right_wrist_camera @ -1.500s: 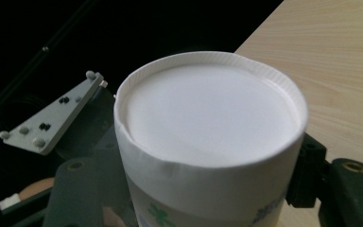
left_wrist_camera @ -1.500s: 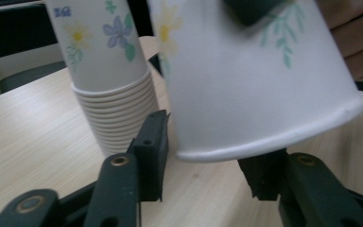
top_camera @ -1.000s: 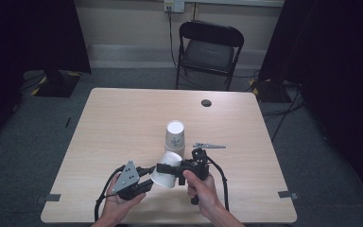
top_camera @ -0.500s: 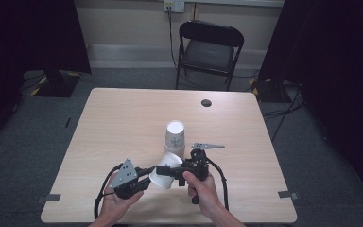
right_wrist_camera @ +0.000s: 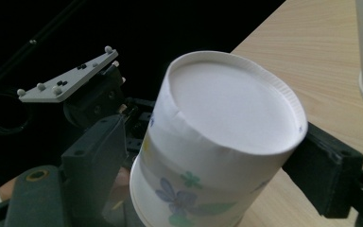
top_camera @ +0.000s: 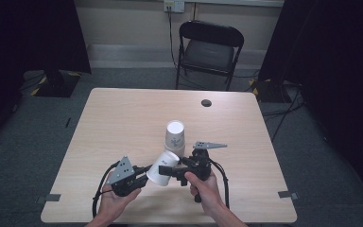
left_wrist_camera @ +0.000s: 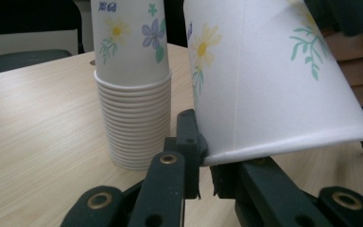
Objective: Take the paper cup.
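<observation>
Since the earlier high view, your right hand-held gripper (top_camera: pixel 169 169) has just been opening its jaws, with the loose paper cup (top_camera: pixel 162 167) between them, while your left hand-held gripper (top_camera: pixel 144 174) has pinched down on that cup's rim. From the high view you see the cup lying tilted on its side above the worktop (top_camera: pixel 123 123), near its front edge, bridging the two hand-held grippers, with its mouth toward the left one and its base toward the right one; just behind it stands the stack of cups (top_camera: pixel 175 136), upside down, and a small dark disc (top_camera: pixel 206 102) lies well apart near the far edge, with a black folding chair (top_camera: pixel 210 49) beyond. Your left gripper view adds what that one cannot: the two black jaws are closed on the cup's rolled rim (left_wrist_camera: pixel 288 146), one inside and one outside the wall, and the stack of cups (left_wrist_camera: pixel 133 94) shows its many nested rims and a flower print, standing just beside the held cup (left_wrist_camera: pixel 264 75) without clearly touching it. Your right gripper view gives the opposite end: the cup's flat white base (right_wrist_camera: pixel 231 101) faces the camera, and the jaws stand wide on either side of the cup wall; whether the pads touch it you cannot tell. Behind the cup you see the left hand-held gripper (right_wrist_camera: pixel 130 116) with its grey plate.
</observation>
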The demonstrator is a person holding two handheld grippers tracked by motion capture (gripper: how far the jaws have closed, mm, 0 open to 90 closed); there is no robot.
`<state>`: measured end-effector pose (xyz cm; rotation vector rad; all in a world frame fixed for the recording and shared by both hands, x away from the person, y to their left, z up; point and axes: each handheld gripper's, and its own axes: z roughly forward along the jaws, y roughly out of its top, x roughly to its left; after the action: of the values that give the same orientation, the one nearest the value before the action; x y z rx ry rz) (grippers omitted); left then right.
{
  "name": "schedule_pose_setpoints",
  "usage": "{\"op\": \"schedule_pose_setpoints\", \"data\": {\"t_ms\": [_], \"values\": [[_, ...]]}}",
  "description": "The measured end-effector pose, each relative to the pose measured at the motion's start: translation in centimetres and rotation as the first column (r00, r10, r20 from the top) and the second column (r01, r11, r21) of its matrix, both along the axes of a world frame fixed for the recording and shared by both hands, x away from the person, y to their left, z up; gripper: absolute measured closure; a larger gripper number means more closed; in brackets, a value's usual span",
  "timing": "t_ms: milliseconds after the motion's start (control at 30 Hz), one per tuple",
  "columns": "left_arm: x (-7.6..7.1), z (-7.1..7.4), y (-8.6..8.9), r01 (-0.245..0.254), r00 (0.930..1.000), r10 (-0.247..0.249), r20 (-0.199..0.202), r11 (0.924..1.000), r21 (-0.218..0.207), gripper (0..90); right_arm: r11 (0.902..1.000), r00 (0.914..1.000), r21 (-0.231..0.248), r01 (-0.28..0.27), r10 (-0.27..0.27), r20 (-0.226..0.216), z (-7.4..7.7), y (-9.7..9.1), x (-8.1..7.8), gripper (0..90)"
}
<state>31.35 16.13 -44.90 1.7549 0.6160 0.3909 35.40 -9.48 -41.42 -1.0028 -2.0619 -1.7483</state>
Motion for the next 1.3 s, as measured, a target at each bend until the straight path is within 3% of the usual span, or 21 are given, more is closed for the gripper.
{"op": "schedule_pose_setpoints", "data": {"t_ms": [267,300,333,433,633,733,767,833,967,1100,1200,1300], "values": [[0.5,-0.2,0.8,-0.027,0.9991,0.027,-0.032,0.9996,-0.006,84.0,0.9974,0.9977,-0.071,0.014,-0.009,0.068,0.0,-0.2,-0.1,16.0],[0.6,-0.2,0.9,-0.031,0.9989,0.031,-0.035,0.9995,-0.006,84.0,0.9924,0.9934,-0.120,0.027,-0.014,0.114,0.1,-0.2,-0.2,16.0],[0.7,-0.2,1.1,-0.036,0.9988,0.035,-0.035,0.9993,-0.006,84.0,0.9924,0.9934,-0.120,0.027,-0.014,0.114,0.1,-0.2,-0.2,16.0],[1.1,-0.2,1.5,-0.044,0.9956,0.044,-0.083,0.9990,-0.002,83.9,0.9856,0.9885,-0.166,0.031,-0.006,0.151,0.1,-0.3,-0.3,16.5],[1.3,-0.3,1.8,-0.034,0.9913,0.036,-0.127,0.9992,0.019,83.9,0.9763,0.9795,-0.214,0.034,0.010,0.201,0.3,-0.6,-0.4,19.9],[1.5,-0.5,1.8,-0.028,0.9857,0.034,-0.165,0.9990,0.034,83.8,0.9733,0.9758,-0.225,0.043,0.008,0.219,0.4,-0.7,-0.4,20.1],[1.7,-0.6,1.8,-0.018,0.9810,0.027,-0.192,0.9989,0.044,83.7,0.9709,0.9721,-0.235,0.047,0.009,0.234,0.5,-0.8,-0.5,20.9],[1.8,-0.7,1.8,-0.019,0.9798,0.029,-0.198,0.9984,0.053,83.6,0.9701,0.9699,-0.238,0.048,0.011,0.243,0.6,-0.8,-0.5,21.8],[2.2,-1.0,1.3,0.011,0.9675,0.005,-0.253,0.9980,0.063,83.5,0.9617,0.9564,-0.269,0.052,0.029,0.290,1.1,-0.6,-0.7,25.0],[2.3,-1.2,1.1,0.020,0.9632,0.001,-0.269,0.9970,0.075,83.4,0.9584,0.9487,-0.280,0.054,0.039,0.314,1.4,-0.5,-0.8,26.4],[2.3,-1.3,0.9,0.041,0.9524,-0.012,-0.305,0.9949,0.091,83.2,0.9596,0.9409,-0.280,0.033,0.065,0.332,1.7,-0.4,-0.9,32.9],[2.0,-1.3,0.4,0.059,0.9480,-0.025,-0.317,0.9934,0.099,83.2,0.9603,0.9340,-0.279,0.012,0.089,0.346,1.9,-0.1,-1.1,38.0]]}}
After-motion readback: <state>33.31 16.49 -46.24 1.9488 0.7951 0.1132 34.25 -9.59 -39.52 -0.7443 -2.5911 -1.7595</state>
